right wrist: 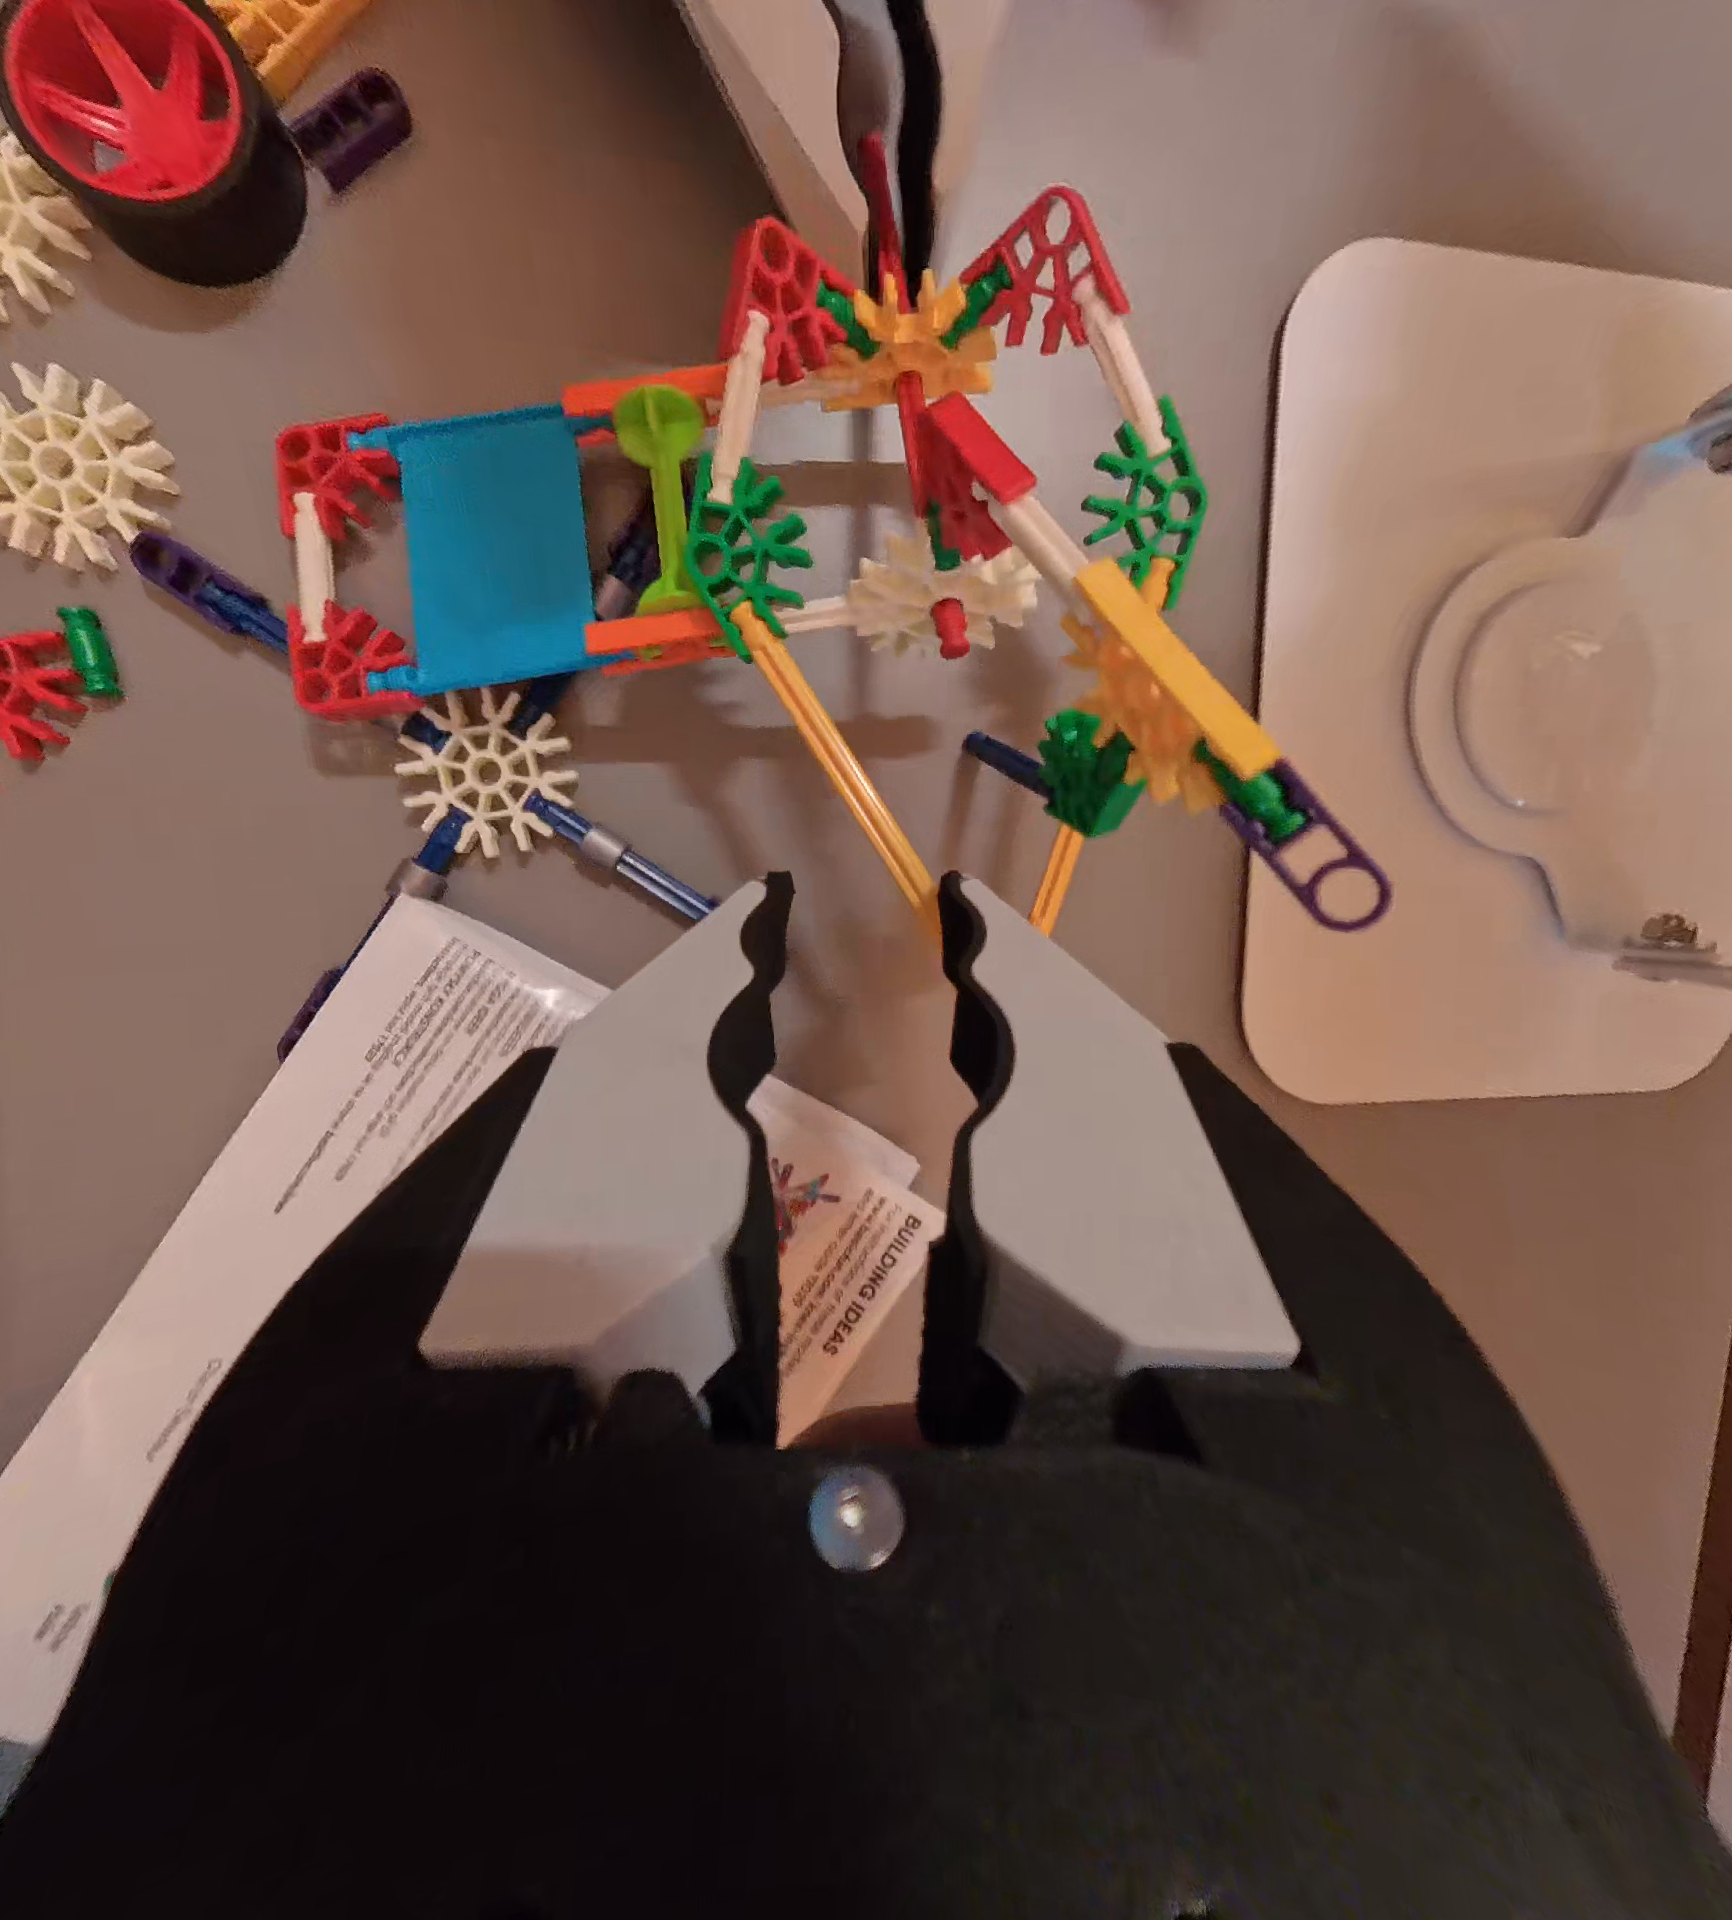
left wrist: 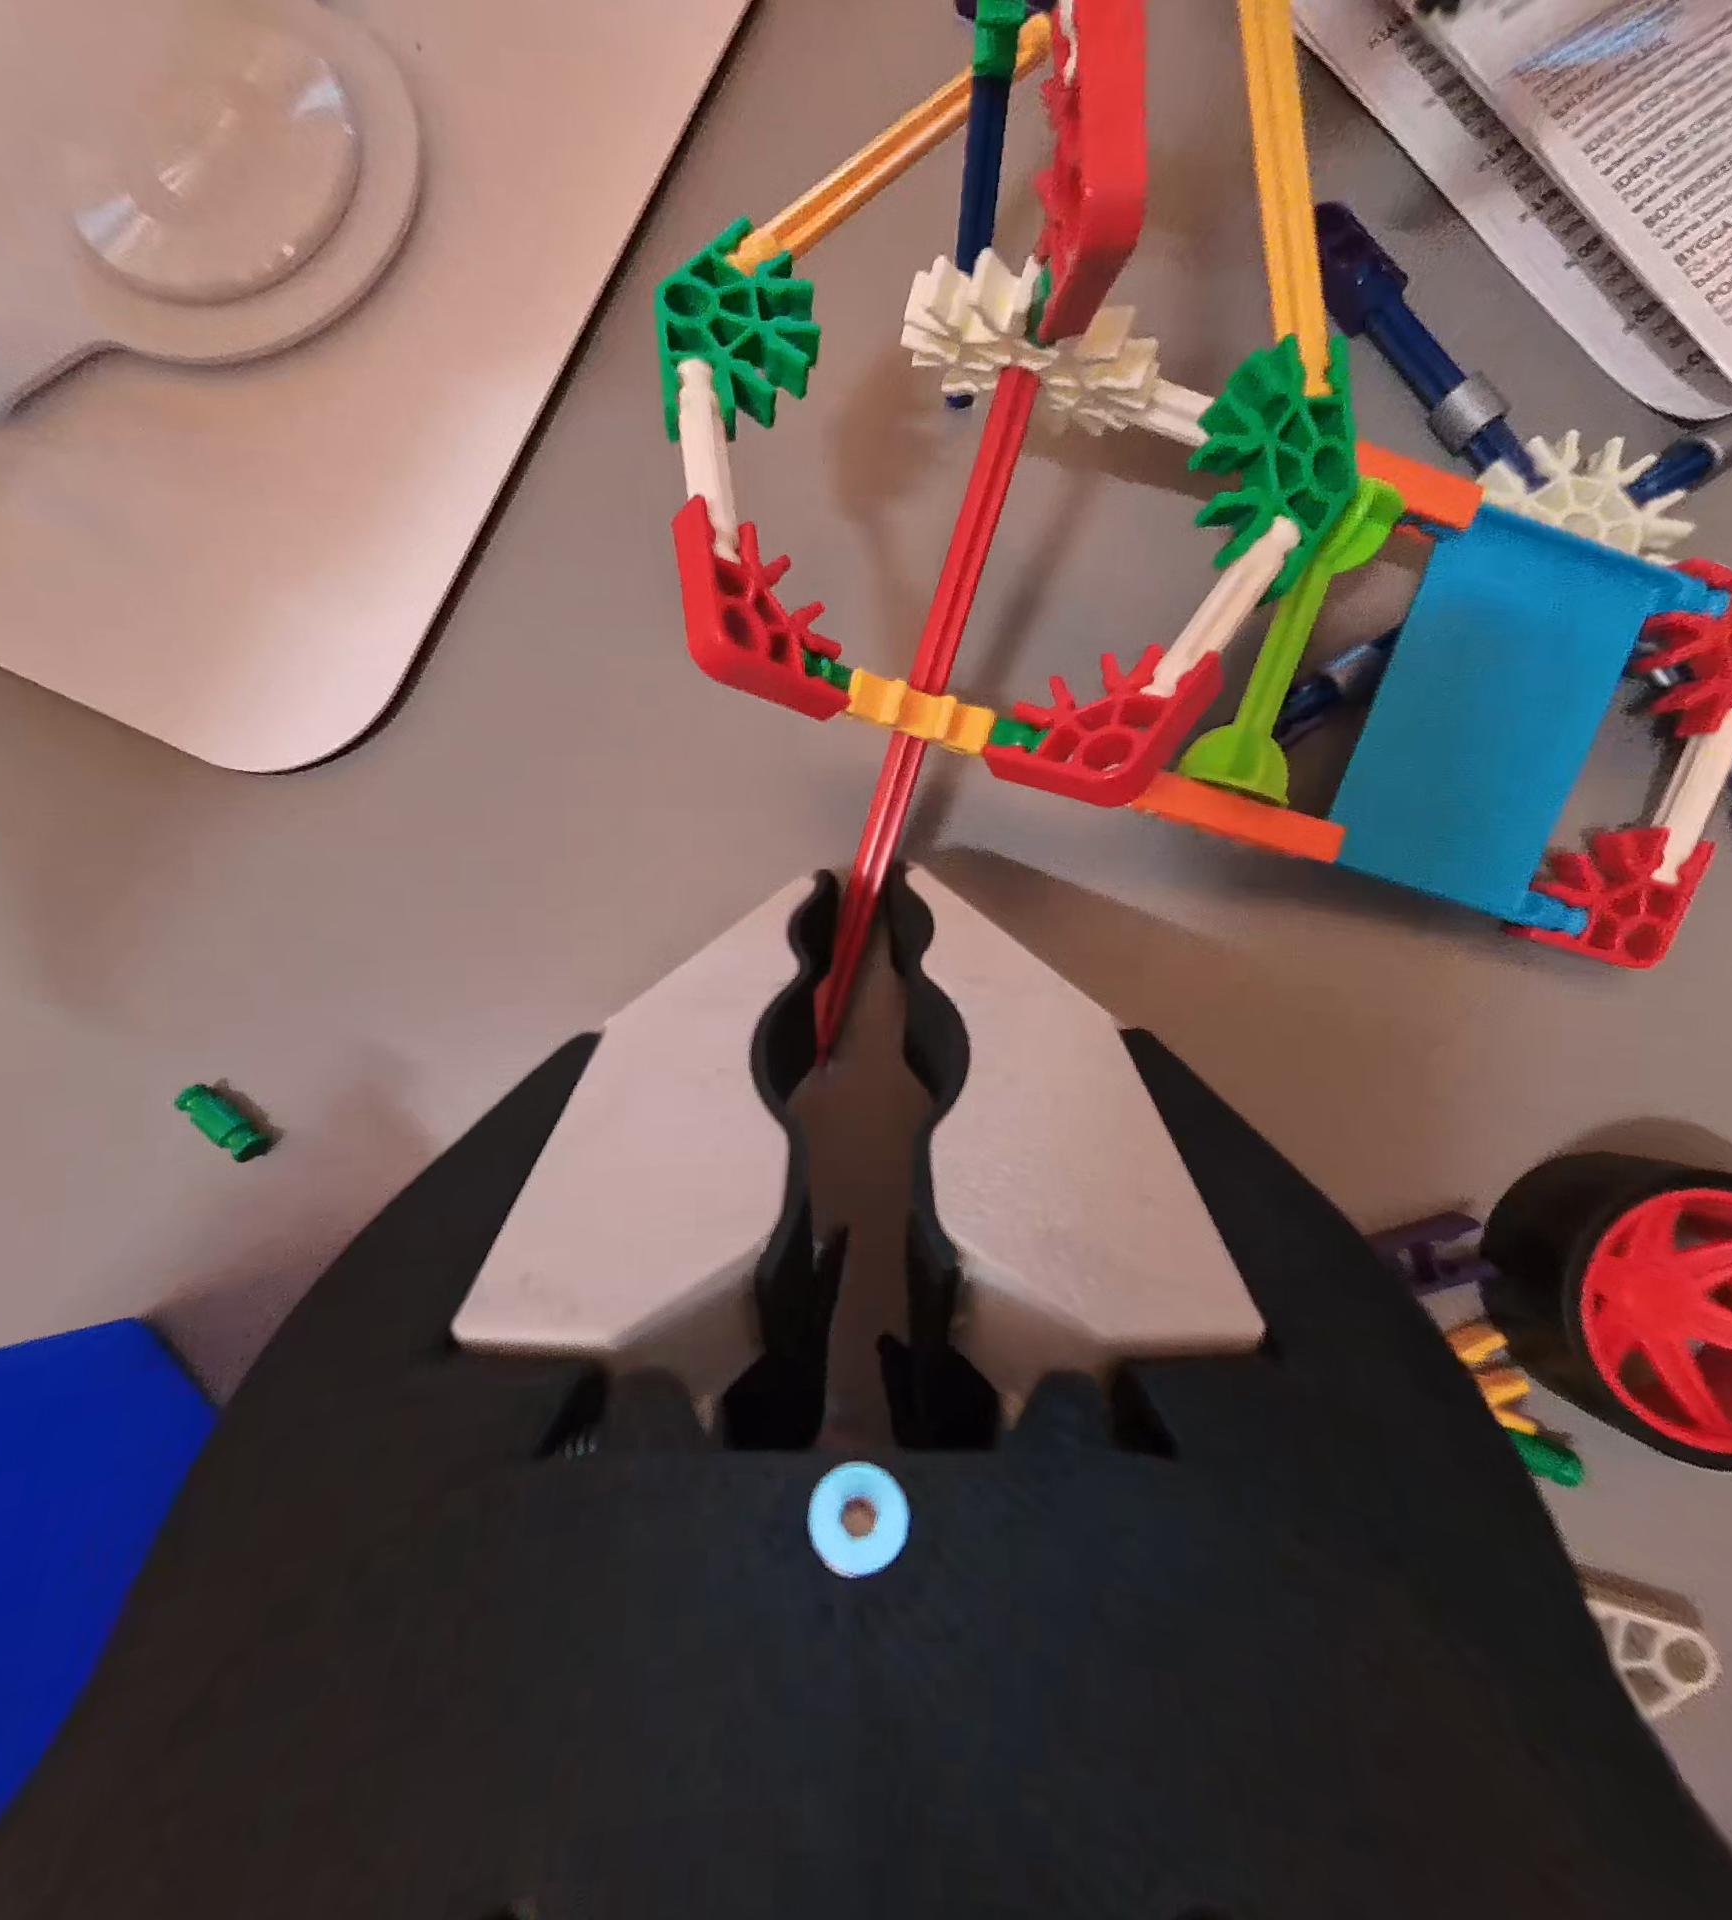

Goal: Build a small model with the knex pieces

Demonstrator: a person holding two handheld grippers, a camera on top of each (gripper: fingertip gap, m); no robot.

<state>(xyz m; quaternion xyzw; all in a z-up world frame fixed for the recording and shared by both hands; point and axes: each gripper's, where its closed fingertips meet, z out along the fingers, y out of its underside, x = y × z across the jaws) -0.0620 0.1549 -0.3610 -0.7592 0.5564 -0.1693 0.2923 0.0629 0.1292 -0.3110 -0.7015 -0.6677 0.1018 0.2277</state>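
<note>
Red rod (left wrist: pixel 929 644) of the construction-toy model (left wrist: pixel 1132 582) sits clamped in the left tool (left wrist: pixel 857 883); right tool (right wrist: pixel 867 894) gapes empty beside a yellow rod (right wrist: pixel 841 774).

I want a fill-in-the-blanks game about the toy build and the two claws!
1. The left claw is shut on a long, thin ____ rod of the toy build.
2. The right claw is ____, with nothing gripped between its fingers.
3. The flat panel in the build's frame is coloured ____.
4. The loose black wheel on the table has a ____ hub.

Missing words: red; open; blue; red
</note>
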